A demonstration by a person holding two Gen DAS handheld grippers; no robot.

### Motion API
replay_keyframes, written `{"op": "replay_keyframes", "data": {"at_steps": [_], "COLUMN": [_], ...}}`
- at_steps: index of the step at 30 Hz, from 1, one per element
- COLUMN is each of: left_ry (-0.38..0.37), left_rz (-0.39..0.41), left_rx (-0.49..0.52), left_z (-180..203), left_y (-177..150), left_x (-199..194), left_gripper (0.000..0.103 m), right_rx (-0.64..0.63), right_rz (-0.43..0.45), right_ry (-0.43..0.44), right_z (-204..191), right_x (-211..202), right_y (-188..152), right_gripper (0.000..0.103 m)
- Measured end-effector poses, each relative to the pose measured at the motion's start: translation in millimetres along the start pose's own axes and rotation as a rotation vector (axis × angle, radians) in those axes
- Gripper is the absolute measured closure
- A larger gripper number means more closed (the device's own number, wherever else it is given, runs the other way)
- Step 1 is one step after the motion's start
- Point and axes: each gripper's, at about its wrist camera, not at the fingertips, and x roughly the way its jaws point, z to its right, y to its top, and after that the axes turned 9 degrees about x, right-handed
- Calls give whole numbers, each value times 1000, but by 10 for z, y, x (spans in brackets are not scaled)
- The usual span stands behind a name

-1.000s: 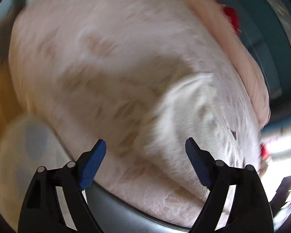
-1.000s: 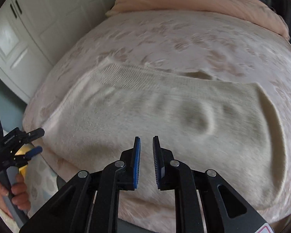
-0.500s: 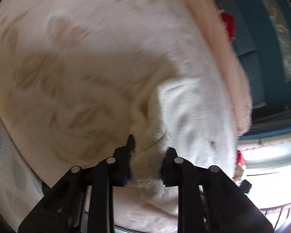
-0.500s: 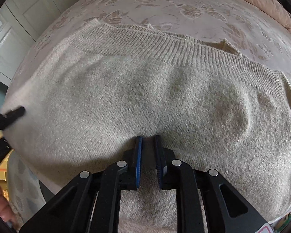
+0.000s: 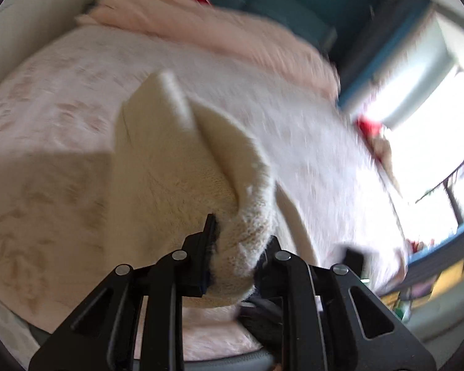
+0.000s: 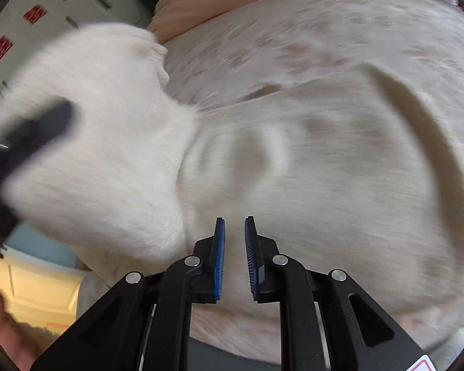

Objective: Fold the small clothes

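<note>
Sweater (image 6: 294, 170) corner now raised off bedspread (image 5: 46, 108), pinched by left gripper (image 5: 238, 247); right gripper (image 6: 234, 256) fingers narrowly apart, unchanged.

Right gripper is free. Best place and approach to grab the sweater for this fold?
Take the sweater at its near edge just ahead of the right gripper, coming in low from the bed's near side. That edge lies flat and free, while the left gripper already holds the lifted left corner, so a matching hold there should carry the fold evenly.

Fuzzy cream knit sweater (image 6: 294, 170) lies on a matt, floral-embossed pink bedspread (image 5: 46, 123), by black plastic fingers (image 6: 219, 256)
</note>
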Motion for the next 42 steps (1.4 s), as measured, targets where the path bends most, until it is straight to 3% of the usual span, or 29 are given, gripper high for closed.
{"op": "replay_keyframes", "data": {"at_steps": [2, 5, 7, 9, 11, 14, 17, 19, 22, 24, 25, 26, 27, 28, 30, 34, 35, 38, 40, 42], "left_ry": [35, -11, -20, 40, 92, 220, 313, 312, 308, 297, 271, 241, 221, 196, 170, 113, 87, 65, 61, 56], "left_rz": [-64, -93, -40, 30, 53, 7, -72, -113, -118, -129, -139, -159, -193, -204, -203, -193, -187, -188, -215, -253], "left_rx": [45, 45, 69, 103, 117, 157, 175, 154, 117, 116, 117, 119, 119, 110, 97, 73, 71, 135, 155, 152], "left_z": [178, 235, 229, 173, 116, -73, -266, -352, -473, -531, -556, -569, -599, -634, -634, -671, -669, -520, -424, -382], "left_y": [-166, -484, -653, -824, -909, -934, -990, -1030, -1074, -1117, -1131, -1139, -1149, -1148, -1120, -1036, -1013, -996, -1055, -1138], "left_x": [355, 421, 238, -19, -169, -161, -10, 154, 288, 359, 392, 421, 480, 505, 442, 253, 206, 226, 326, 453], "left_gripper": [77, 62, 33, 15, 13, 13, 13, 13, 13, 18, 36, 46, 64, 74, 87, 93, 93, 93, 93, 93], "right_rx": [38, 68, 72, 78, 82, 13, -70, -107, -45, -2, 17, 29, 31, 29, 20, 60, 56, 59, 108, 168], "right_rz": [25, 53, 68, 86, 89, 82, 38, 5, -19, -43, -64, -82, -106, -143, -144, 42, 79, 131, 84, 12], "right_ry": [-65, -156, -159, -115, -47, 4, 27, -35, -79, -82, -80, -60, -20, 40, 55, 201, 198, 106, -21, -81], "right_z": [339, 722, 828, 807, 698, 347, -44, -195, -127, -41, -17, -19, -30, -71, -165, -174, -131, 217, 647, 1071], "right_x": [-255, -567, -724, -828, -850, -729, -471, -248, -106, -46, 1, 43, 87, 156, 202, -483, -639, -962, -820, -539], "right_y": [-34, -127, -164, -142, -52, 112, 224, 298, 337, 335, 313, 267, 216, 163, 144, 375, 399, 327, 113, -76], "right_gripper": [77, 74, 67, 58, 45, 28, 28, 28, 27, 25, 25, 33, 50, 79, 81, 85, 85, 84, 83, 80]}}
